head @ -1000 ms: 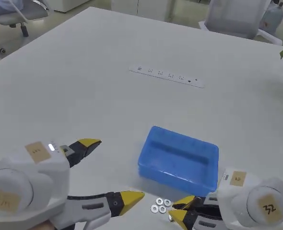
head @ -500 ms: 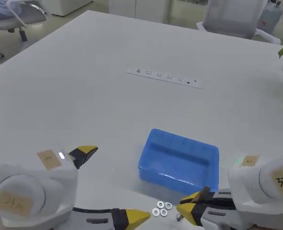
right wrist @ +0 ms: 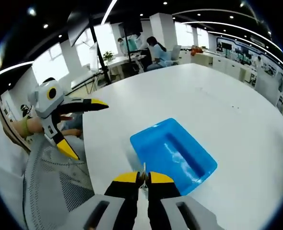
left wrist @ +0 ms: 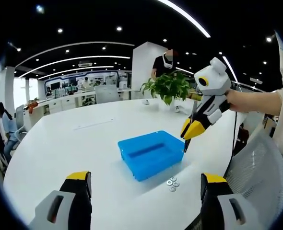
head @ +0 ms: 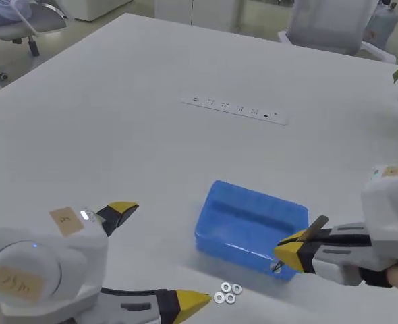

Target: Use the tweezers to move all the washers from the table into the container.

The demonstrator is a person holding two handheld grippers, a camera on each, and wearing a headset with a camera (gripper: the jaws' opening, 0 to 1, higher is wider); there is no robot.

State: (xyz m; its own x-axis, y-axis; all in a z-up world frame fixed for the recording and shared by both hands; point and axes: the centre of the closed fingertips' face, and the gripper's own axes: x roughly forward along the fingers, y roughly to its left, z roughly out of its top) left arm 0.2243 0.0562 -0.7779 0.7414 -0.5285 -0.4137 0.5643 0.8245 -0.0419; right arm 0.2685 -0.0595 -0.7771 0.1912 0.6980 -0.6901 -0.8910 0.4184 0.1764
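The right gripper (head: 288,254) has its jaws pinched almost shut on the tweezers (left wrist: 185,145), a thin metal stick that pokes out past the yellow tips. The tip of the tweezers hangs just over the near corner of the blue box (head: 253,219). If there is a washer in the tip, it is too small to see. The left gripper (head: 155,256) has its jaws wide apart and holds nothing. It hovers over the table (head: 152,135), to the left of the box. A few washers (head: 226,293) lie flat on the table in a little bunch, just in front of the box, between the two grippers. They touch or nearly touch each other. I think the washers are light, hard and thin, and smooth metal like that will likely slip. Since they lie flat, it looks hard to get under them. A good way may be to put one tweezers point in the hole and the other on the outside edge, then squeeze softly. Squeeze too hard and a washer may flick away. It seems best to start with one on the outside of the bunch, so the others do not get pushed around. The box is close by, so the carry is short.
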